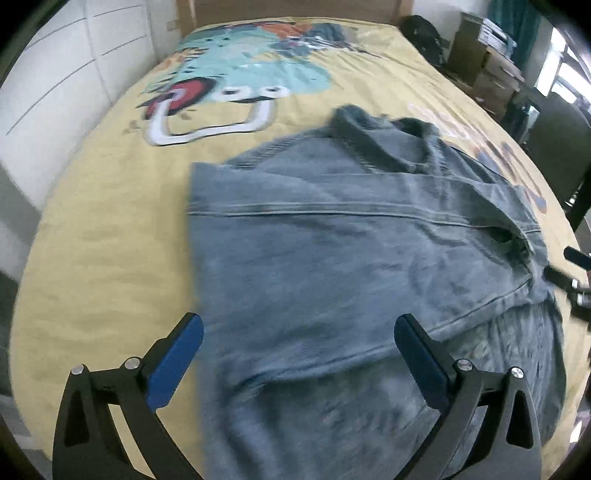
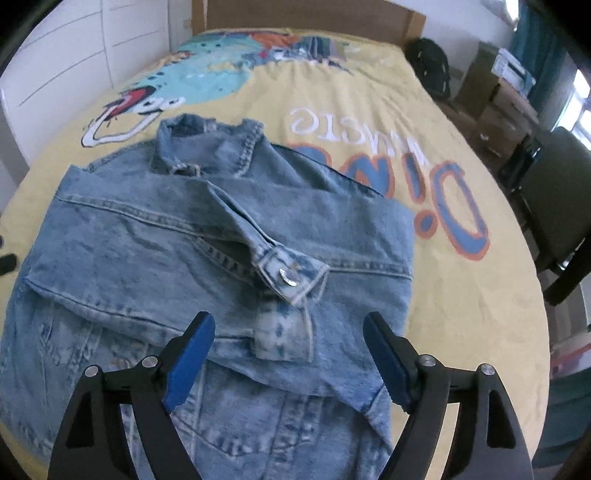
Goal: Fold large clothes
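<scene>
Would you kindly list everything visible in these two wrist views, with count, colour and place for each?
denim jacket: one, light blue, partly folded on the bed, sleeve cuff laid across it
bedspread: one, yellow with cartoon print, covering the bed
headboard: one, brown, far end
chair: one, dark, right of the bed
cardboard boxes: several, brown, far right
wardrobe: white, left of the bed
left gripper: black with blue pads, open over the jacket
right gripper: same colours, open over the jacket

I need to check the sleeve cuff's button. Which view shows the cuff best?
The right wrist view: the sleeve cuff lies sharp and central on the denim jacket, its metal button visible. In the left wrist view the cuff sits far right, blurred, no button discernible.
</scene>
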The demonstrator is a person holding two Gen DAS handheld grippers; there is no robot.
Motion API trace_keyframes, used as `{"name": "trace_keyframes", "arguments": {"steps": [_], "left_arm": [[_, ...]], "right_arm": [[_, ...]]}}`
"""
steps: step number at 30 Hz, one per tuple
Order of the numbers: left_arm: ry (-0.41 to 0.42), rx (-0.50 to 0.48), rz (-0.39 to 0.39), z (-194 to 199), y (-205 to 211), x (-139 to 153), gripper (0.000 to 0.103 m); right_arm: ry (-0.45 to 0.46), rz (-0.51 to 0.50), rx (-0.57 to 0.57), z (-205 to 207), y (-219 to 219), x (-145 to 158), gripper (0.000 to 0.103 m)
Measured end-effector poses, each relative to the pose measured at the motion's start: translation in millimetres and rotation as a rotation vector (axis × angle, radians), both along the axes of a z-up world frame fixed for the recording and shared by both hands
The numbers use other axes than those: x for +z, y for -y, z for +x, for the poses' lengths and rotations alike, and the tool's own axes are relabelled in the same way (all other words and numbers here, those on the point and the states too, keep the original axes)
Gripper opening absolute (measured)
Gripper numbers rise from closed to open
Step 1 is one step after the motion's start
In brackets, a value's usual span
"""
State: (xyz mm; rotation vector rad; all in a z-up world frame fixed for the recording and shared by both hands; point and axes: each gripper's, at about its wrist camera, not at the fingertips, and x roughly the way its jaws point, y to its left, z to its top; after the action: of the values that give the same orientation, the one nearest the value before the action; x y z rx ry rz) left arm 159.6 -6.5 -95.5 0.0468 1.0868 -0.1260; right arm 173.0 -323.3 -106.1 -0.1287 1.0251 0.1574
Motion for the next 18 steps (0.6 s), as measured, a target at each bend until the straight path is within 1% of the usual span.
{"name": "trace_keyframes", "arguments": {"steps": [1,3,4,6,9,11,12,13,15,16,18], "left_arm": [[0.000,-0.010,0.000,4,10,-7,0.102],[-0.014,-0.033,-0.001,9,27,-22,0.102],[-0.021,-0.044,-0.009,11,34,-29,0.102],[-0.030,-0.050,-0.014,16,42,-40,0.102],[-0.021,-0.036,0.028,22,44,-53,0.102],[-0.020,-0.030,0.065,23,38,-61,0.102],[-0.029,-0.028,0.067,23,32,-65,0.102],[-0.034,-0.025,0.061,22,25,-67,0.102],[-0.028,-0.017,0.061,18,11,-70,0.102],[-0.024,-0.023,0.044,16,5,-71,0.102],[-0.029,-0.030,0.023,14,-3,-72,0.103]], "right_arm": [[-0.009,0.020,-0.005,0,-6,-5,0.102],[-0.015,0.070,0.001,-2,-17,-13,0.102],[-0.018,0.078,0.004,-1,-22,-17,0.102],[-0.018,0.073,0.004,-1,-34,-27,0.102],[-0.020,0.061,-0.008,2,-38,-39,0.102],[-0.023,0.033,-0.022,5,-37,-49,0.102],[-0.027,0.025,-0.028,6,-34,-52,0.102],[-0.034,0.025,-0.033,7,-29,-56,0.102],[-0.044,0.055,-0.052,8,-13,-61,0.102],[-0.049,0.079,-0.067,8,-3,-62,0.102],[-0.049,0.082,-0.097,7,11,-64,0.102]]}}
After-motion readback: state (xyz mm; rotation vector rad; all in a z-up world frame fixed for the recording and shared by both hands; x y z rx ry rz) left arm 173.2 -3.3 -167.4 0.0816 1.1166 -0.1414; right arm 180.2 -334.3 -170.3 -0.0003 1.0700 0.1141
